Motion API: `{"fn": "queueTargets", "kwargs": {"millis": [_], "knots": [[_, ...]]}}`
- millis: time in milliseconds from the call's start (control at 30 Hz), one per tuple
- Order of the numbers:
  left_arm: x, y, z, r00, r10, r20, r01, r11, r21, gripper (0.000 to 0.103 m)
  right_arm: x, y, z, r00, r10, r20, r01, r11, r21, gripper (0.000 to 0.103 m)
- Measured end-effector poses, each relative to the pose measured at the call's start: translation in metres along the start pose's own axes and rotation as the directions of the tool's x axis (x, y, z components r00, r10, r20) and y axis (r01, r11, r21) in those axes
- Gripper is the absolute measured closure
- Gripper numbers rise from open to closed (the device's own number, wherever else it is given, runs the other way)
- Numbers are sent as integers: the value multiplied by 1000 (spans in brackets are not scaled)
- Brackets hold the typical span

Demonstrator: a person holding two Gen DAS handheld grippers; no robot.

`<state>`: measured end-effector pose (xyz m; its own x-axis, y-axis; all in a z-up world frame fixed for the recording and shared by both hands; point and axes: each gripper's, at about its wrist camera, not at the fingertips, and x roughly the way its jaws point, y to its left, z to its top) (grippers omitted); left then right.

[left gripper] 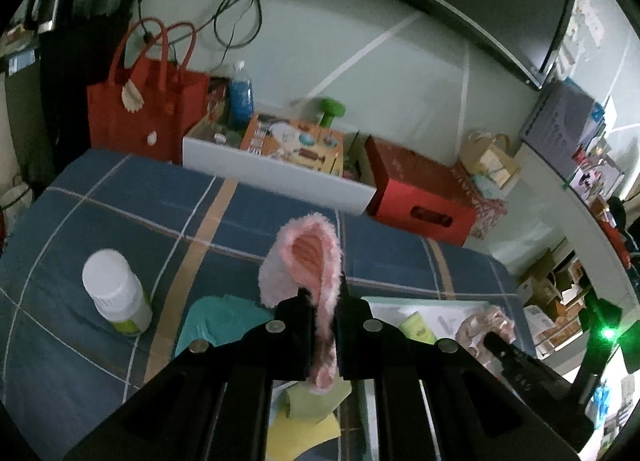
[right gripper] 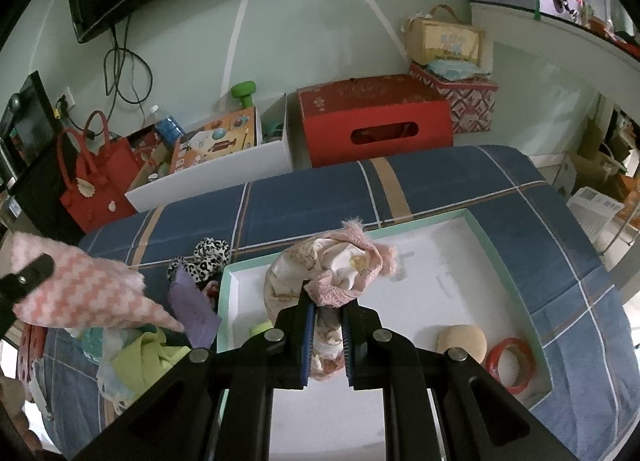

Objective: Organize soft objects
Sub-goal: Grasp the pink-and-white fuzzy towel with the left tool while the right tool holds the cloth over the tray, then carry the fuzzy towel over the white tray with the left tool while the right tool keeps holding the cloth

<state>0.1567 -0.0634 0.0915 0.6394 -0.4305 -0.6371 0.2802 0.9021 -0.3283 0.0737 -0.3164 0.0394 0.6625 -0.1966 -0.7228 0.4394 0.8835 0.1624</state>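
Observation:
My left gripper [left gripper: 323, 297] is shut on a fluffy pink-and-white zigzag cloth [left gripper: 310, 257] and holds it up above the blue plaid bed cover [left gripper: 120, 201]. The same cloth shows at the left of the right wrist view [right gripper: 80, 293]. My right gripper [right gripper: 328, 299] is shut on a bundled pink and cream patterned cloth [right gripper: 332, 261] and holds it over the left part of the white tray with a mint rim [right gripper: 460, 261]. Loose cloths lie left of the tray: purple [right gripper: 192, 309], leopard-print [right gripper: 204, 257], green [right gripper: 148, 357], teal [left gripper: 216, 321] and yellow [left gripper: 304, 421].
A white pill bottle [left gripper: 116, 293] stands on the bed at the left. In the tray lie a tan round puff [right gripper: 462, 341] and a red ring [right gripper: 512, 363]. Beyond the bed stand a white bin [right gripper: 216, 177], a red box [right gripper: 376, 117] and a red bag [right gripper: 96, 181].

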Motion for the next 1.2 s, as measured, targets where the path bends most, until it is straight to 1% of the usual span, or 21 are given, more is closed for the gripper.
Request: {"fn": "queueTargets", "kwargs": {"millis": [133, 333, 433, 533, 633, 767, 933, 967, 1100, 1200], "knots": [[-17, -5, 5, 999, -23, 47, 23, 1000, 12, 94, -8, -1, 1, 1000, -11, 20, 11, 1000, -5, 90], [-42, -16, 10, 991, -65, 115, 60, 997, 40, 94, -24, -3, 5, 998, -12, 55, 12, 1000, -7, 90], [-47, -23, 10, 988, -84, 128, 77, 995, 57, 94, -30, -6, 7, 997, -19, 73, 19, 1000, -1, 90], [-45, -31, 9, 986, -108, 125, 99, 992, 77, 94, -30, -17, 7, 997, -34, 71, 32, 999, 28, 90], [-41, -43, 6, 984, -137, 112, 126, 987, 102, 94, -27, -32, 7, 997, -44, 60, 39, 997, 68, 90], [-35, -66, 2, 979, -182, 92, 167, 975, 149, 94, -30, -57, 7, 995, -80, 62, 71, 989, 126, 90], [-24, -103, -9, 971, -233, 58, 214, 950, 228, 94, -36, -87, 5, 988, -137, 68, 122, 973, 194, 90], [-19, -113, -13, 968, -246, 42, 229, 942, 247, 94, -36, -93, 5, 987, -145, 67, 128, 969, 209, 90], [-1, -136, -24, 959, -283, -6, 273, 918, 286, 94, -32, -112, 4, 987, -152, 57, 132, 956, 260, 90], [21, -149, -34, 955, -291, -51, 292, 907, 303, 94, -18, -120, 3, 991, -130, 40, 113, 953, 282, 89]]}}
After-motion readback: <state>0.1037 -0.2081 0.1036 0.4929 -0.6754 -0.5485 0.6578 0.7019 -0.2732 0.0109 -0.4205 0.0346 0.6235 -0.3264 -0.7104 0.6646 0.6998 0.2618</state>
